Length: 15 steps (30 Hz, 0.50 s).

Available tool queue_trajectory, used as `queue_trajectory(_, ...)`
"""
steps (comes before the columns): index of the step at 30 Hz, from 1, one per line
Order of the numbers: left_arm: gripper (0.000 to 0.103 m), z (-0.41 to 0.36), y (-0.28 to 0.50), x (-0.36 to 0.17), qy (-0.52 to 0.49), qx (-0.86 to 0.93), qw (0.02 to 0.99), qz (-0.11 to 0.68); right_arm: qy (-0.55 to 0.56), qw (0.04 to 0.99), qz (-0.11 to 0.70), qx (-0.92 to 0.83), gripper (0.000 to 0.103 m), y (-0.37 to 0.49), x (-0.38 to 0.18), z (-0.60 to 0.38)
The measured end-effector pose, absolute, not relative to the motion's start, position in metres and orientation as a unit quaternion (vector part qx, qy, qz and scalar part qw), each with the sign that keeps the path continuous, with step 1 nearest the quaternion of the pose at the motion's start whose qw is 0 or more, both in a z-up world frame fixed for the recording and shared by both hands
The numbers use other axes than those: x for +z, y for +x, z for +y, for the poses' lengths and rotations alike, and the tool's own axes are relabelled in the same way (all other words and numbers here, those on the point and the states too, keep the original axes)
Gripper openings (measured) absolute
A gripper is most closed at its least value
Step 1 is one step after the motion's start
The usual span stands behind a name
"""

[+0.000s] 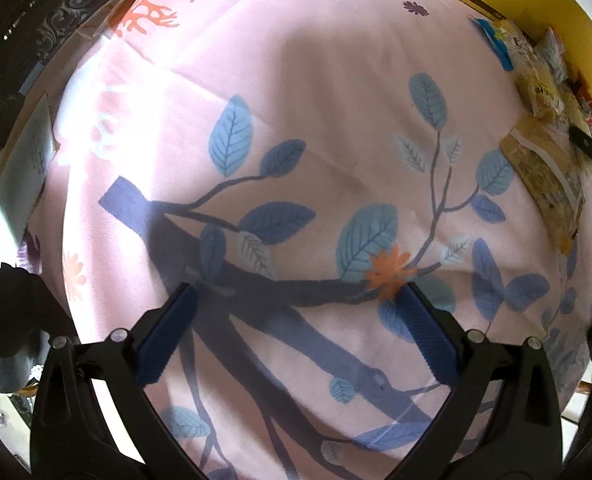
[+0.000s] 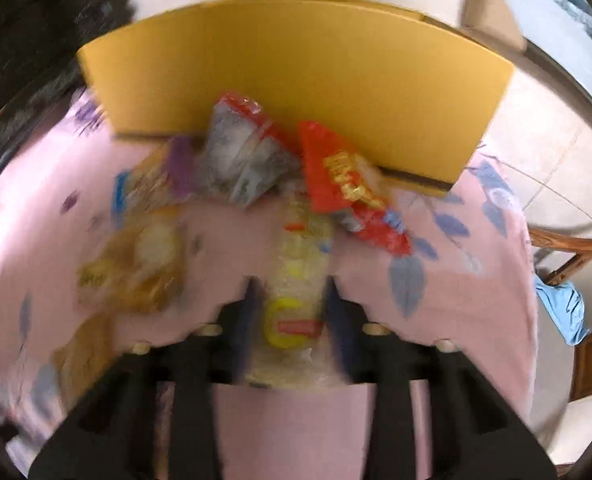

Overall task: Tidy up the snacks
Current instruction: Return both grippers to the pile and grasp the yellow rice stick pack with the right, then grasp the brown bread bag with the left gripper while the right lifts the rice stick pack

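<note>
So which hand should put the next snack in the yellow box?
Right: its hand-held gripper already straddles a clear snack packet facing the yellow box. The left hand-held gripper is over bare cloth.

The left gripper (image 1: 296,300) is showing a black plastic frame with ribbed dark-blue fingers (image 1: 430,336) and pale round screw heads. The right gripper (image 2: 290,292) is showing the same black frame, blue fingers (image 2: 338,320) and cream screws, blurred.

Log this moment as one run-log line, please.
right claw: shut on clear snack packet | left claw: open, nothing between, over pink cloth | yellow box: behind snack pile
</note>
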<state>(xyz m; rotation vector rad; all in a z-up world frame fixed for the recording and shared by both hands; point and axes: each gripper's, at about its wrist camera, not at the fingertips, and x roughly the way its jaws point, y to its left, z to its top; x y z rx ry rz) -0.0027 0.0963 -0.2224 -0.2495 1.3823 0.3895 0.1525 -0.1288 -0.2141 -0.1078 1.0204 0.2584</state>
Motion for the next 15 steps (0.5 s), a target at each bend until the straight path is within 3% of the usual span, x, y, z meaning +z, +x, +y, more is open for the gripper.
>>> queue_trajectory(5,0.101,0.051,0.013,-0.197,-0.064,0.129,0.793,0.592,-0.016,0.832,0.535,0.145,0.029,0.103,-0.204,-0.165)
queue_trajectory(12,0.101,-0.003,0.063,-0.191,-0.138,0.074,0.817,0.554,0.004,0.809,0.579,0.102,0.029,0.015,-0.212,-0.229)
queue_trajectory(15,0.101,-0.025,0.085,-0.199,-0.105,0.082,0.830,0.542,0.018,0.808,0.581,0.097,0.029,-0.004,-0.211,-0.241)
